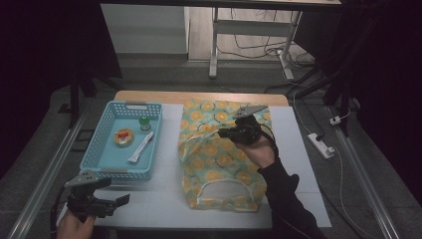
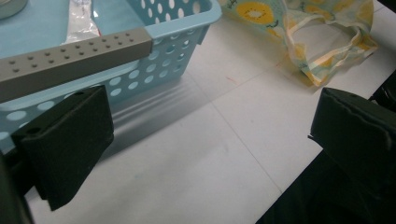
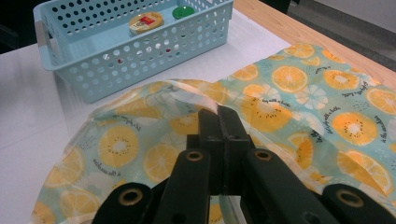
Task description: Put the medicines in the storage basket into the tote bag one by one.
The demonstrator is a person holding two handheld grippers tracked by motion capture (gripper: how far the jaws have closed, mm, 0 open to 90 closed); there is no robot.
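Bag: evidently the job in hand, the orange-print tote bag [image 1: 219, 154] lies flat mid-table on the white mat [image 1: 164, 199], handles toward the person.
Right gripper: right gripper [image 3: 218, 122] is clenched on a fold of the bag's upper layer, probably to lift the mouth open.
Right arm: reaches forward over the bag, wrist raised.
Left gripper: left gripper [image 1: 112, 201] hangs released, jaws wide, near the table's front edge.
Basket: blue basket [image 1: 99, 154] sits just left of the bag, small items inside, likely awaiting packing.
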